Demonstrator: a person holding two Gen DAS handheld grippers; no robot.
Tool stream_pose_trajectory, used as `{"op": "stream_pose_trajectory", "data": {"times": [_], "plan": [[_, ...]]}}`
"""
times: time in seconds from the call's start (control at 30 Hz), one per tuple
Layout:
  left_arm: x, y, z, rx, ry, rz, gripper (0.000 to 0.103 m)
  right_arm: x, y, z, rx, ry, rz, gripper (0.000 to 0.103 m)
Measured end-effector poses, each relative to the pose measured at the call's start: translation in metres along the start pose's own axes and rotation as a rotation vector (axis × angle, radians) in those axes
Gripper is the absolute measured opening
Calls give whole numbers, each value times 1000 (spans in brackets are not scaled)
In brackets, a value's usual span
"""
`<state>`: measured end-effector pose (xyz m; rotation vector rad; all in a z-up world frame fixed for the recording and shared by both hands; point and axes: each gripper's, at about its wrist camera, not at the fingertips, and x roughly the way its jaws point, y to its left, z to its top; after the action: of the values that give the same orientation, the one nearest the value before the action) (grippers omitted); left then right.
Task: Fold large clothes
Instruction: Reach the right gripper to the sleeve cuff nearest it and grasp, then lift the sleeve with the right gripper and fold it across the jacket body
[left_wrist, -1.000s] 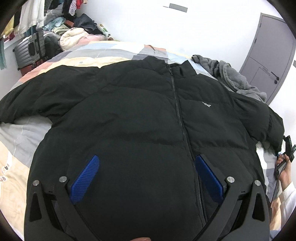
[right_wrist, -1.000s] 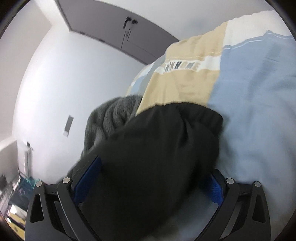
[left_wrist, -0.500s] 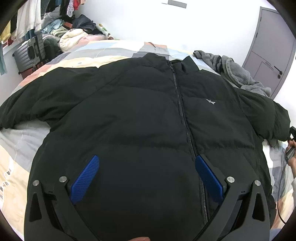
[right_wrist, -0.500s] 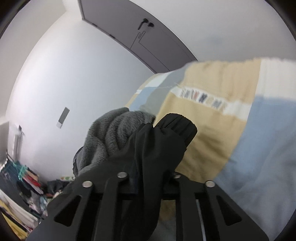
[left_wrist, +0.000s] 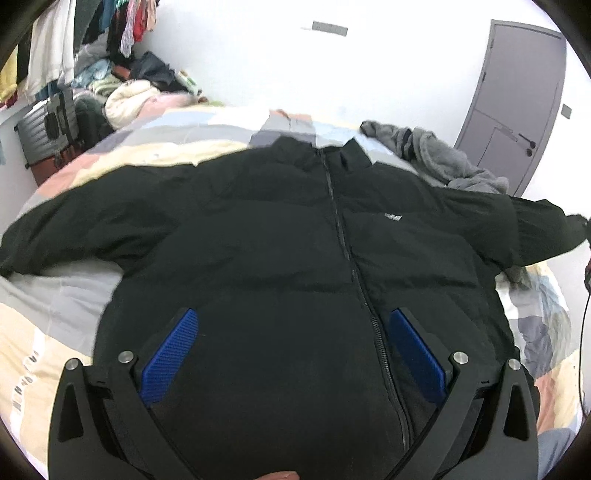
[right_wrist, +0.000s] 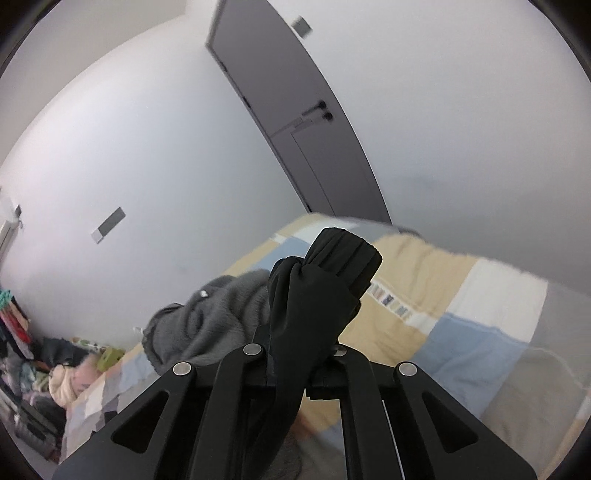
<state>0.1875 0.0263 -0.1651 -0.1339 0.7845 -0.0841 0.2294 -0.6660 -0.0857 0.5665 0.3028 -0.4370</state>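
Observation:
A large black puffer jacket (left_wrist: 280, 240) lies zipped and face up on the bed, collar at the far end, sleeves spread left and right. My left gripper (left_wrist: 291, 354) is open and empty, hovering over the jacket's lower front; its blue pads (left_wrist: 170, 354) straddle the zip area. My right gripper (right_wrist: 299, 365) is shut on the jacket's right sleeve (right_wrist: 314, 295) near the cuff (right_wrist: 343, 254) and holds it lifted above the bed. In the left wrist view that sleeve (left_wrist: 535, 229) stretches out to the right edge.
The bed has a patchwork quilt (left_wrist: 55, 332) in beige, blue and grey. A grey fleece garment (left_wrist: 443, 158) lies by the jacket's right shoulder, also in the right wrist view (right_wrist: 207, 321). A grey door (left_wrist: 517, 103) stands at the right; a clothes pile and suitcase (left_wrist: 48, 125) at the far left.
My right gripper closed on the right sleeve and raised it off the bed, pulling it outward. My left gripper stayed open and drew back slightly over the jacket's hem.

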Motion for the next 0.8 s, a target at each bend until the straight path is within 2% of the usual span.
{"op": "stream_pose_trajectory", "data": {"times": [0.13,0.23,0.4,0.5,0.6,0.7,0.8], "plan": [[-15,8,0,3,-29,-22,103,-42,59,11,-97,-49,35,3],[-20,14,0,11,-45,-16,103,-75,118,19,-197,-87,78,3],[-29,24,-1,10,-80,-10,103,-125,216,12,-385,-167,173,3],[-33,34,-3,-4,-90,-10,103,-150,279,-5,-456,-197,252,4],[-36,40,-3,-4,-95,1,103,-165,324,-25,-505,-202,315,4],[-35,46,-3,-17,-91,3,103,-170,369,-59,-580,-189,381,4],[-37,53,-2,-26,-99,9,103,-179,419,-102,-691,-176,484,5]]}}
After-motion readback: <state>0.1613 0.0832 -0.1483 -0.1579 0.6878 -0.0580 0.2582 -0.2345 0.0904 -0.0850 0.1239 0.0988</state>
